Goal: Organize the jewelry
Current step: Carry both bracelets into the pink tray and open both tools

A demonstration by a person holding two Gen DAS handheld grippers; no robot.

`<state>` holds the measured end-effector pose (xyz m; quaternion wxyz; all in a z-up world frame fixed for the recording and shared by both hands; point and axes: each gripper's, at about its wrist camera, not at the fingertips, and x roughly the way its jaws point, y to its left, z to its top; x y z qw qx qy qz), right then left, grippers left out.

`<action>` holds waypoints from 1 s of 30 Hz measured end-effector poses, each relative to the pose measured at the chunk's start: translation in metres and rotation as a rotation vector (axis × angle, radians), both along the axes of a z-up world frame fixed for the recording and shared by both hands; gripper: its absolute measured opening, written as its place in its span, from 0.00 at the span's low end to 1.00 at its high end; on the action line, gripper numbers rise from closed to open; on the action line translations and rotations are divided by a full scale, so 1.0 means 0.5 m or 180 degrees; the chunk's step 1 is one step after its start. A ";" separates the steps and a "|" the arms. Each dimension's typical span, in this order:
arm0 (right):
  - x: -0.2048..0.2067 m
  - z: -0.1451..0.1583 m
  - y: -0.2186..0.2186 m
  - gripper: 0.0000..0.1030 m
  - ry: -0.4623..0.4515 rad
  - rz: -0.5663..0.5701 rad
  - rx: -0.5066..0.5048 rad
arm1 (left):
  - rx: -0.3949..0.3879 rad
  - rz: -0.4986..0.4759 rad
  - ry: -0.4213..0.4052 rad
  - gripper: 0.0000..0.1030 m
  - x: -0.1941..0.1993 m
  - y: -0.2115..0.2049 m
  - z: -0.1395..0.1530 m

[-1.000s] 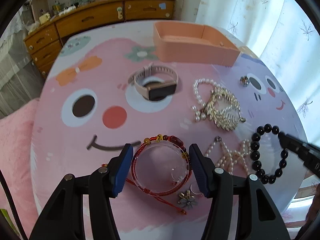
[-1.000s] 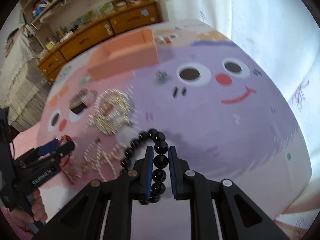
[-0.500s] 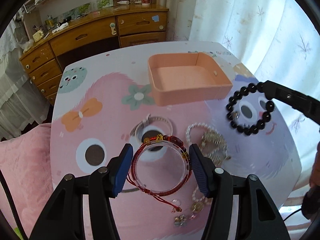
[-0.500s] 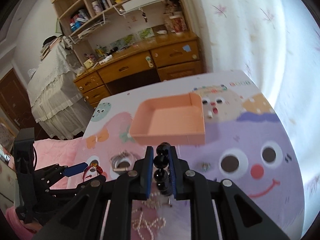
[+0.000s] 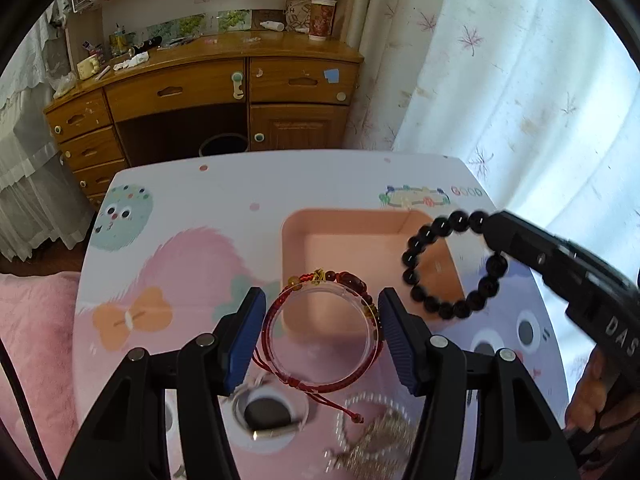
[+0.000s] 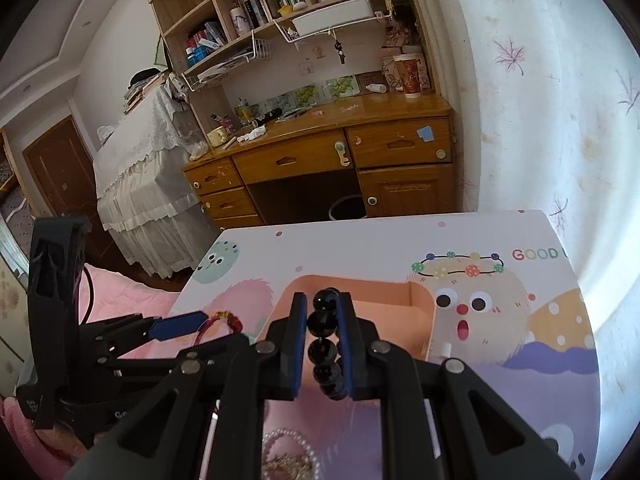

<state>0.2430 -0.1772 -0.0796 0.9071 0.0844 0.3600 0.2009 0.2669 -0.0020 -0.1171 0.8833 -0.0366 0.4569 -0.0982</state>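
Jewelry hangs over the pink tray (image 5: 352,224). The left gripper (image 5: 322,334) has its jaws pressed on a red string bracelet (image 5: 322,338) around a clear ring. The right gripper (image 6: 322,340) has its jaws pinched on a black bead bracelet (image 5: 454,264). Letting go too early could drop one onto the counter (image 5: 224,200), outside the tray.
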 end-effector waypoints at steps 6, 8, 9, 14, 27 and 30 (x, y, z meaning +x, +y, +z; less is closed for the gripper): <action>0.032 -0.042 -0.015 0.15 0.0204 0.0052 0.0121 | 0.0001 0.0039 -0.0024 0.55 0.056 -0.032 -0.017; 0.035 -0.049 -0.025 0.20 0.0239 0.0034 0.0229 | 0.0087 0.0048 -0.0037 0.61 0.065 -0.043 -0.023; 0.037 -0.053 -0.028 0.24 0.0287 0.0035 0.0275 | 0.0151 0.0062 -0.0037 0.75 0.067 -0.045 -0.026; 0.036 -0.071 -0.037 0.35 0.0343 -0.0007 0.0276 | 0.0301 0.0124 0.0001 0.85 0.061 -0.037 -0.032; -0.015 -0.054 -0.030 0.57 0.0280 -0.0122 0.0060 | 0.0470 0.0362 0.0209 0.85 -0.007 0.082 -0.044; -0.042 -0.059 -0.009 0.58 0.0348 -0.0189 -0.0122 | 0.0506 0.0373 0.0284 0.85 -0.026 0.114 -0.057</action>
